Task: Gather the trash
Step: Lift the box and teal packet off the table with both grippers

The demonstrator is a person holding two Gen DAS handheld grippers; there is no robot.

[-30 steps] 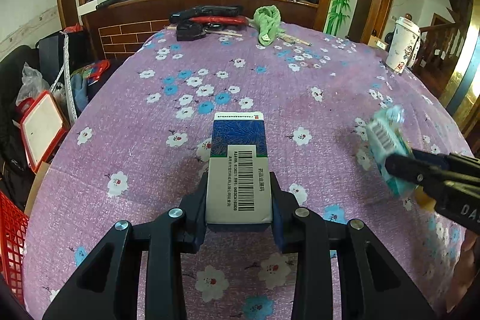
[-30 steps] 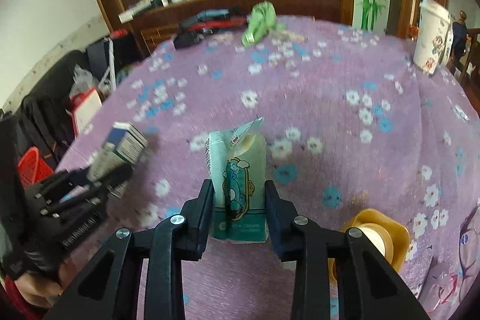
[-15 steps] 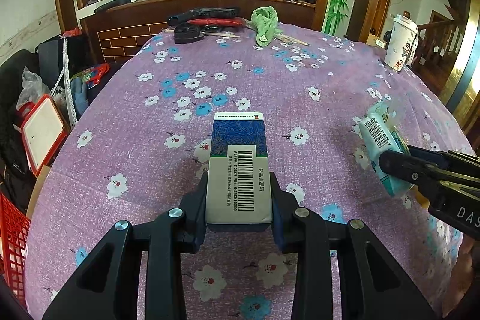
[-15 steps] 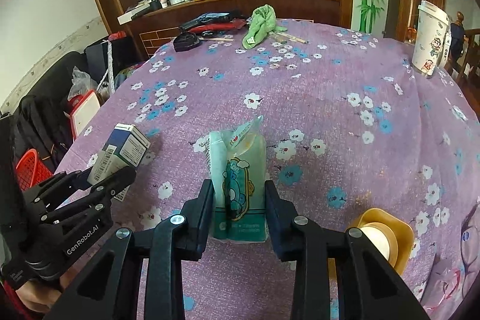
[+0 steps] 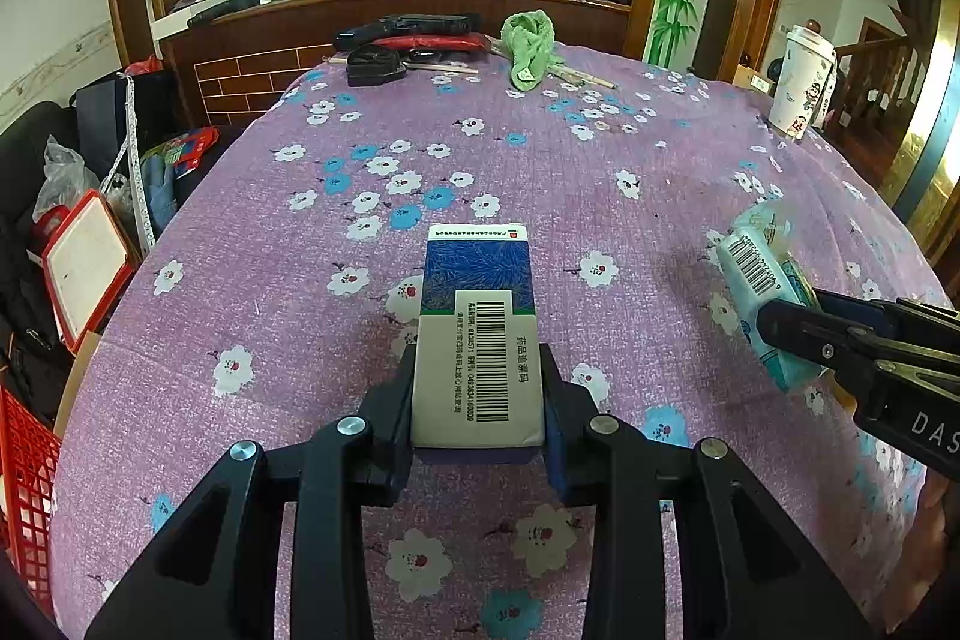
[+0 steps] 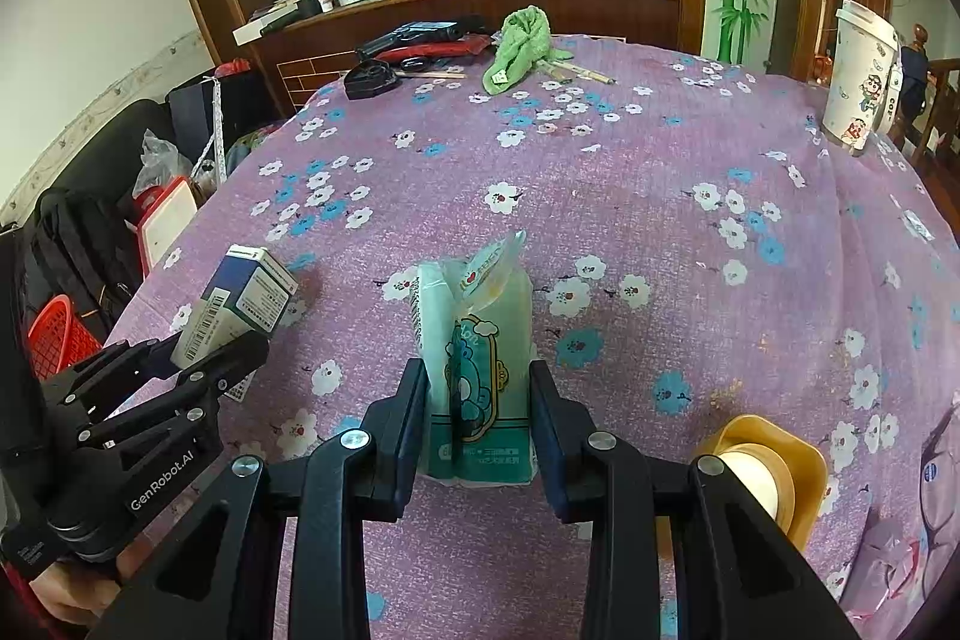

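My left gripper (image 5: 478,403) is shut on a blue and white medicine box (image 5: 477,328) with a barcode and holds it above the purple flowered tablecloth (image 5: 540,160). My right gripper (image 6: 478,400) is shut on a green tissue packet (image 6: 477,340) with a cartoon bear, also above the cloth. The tissue packet shows at the right of the left wrist view (image 5: 762,292). The box shows at the left of the right wrist view (image 6: 240,301).
A paper cup (image 6: 861,76) stands at the table's right edge. A green cloth (image 5: 528,46), black and red items (image 5: 414,34) and chopsticks lie at the far side. A yellow tape dispenser (image 6: 762,472) sits near right. A red basket (image 6: 57,340) is on the floor left.
Both grippers keep their hold. The views have shifted slightly; the right gripper with the tissue packet has moved a little in the left wrist view.
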